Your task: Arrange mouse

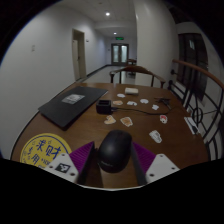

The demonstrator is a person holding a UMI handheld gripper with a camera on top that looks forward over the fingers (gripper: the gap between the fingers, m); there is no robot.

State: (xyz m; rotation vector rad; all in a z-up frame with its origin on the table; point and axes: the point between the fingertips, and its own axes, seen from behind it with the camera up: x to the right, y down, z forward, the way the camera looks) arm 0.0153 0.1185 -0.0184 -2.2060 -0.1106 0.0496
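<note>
Between the fingers of the gripper [113, 160] sits the mouse [115, 150], apparently clamped by both pads; keep it level and set down gently on the table [150, 135].

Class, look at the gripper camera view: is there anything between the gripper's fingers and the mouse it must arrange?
Nothing visible is in the way. The black mouse already sits between the gripper fingers, the purple pads flanking it. Whether they press on it cannot be told. The laptop lies beyond, off to one side.

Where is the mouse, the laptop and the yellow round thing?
mouse [115, 151], gripper view, middle of its black back, between the tongs.
laptop [74, 105], gripper view, middle of its closed lid.
yellow round mat [42, 150], gripper view, its printed face.
</note>
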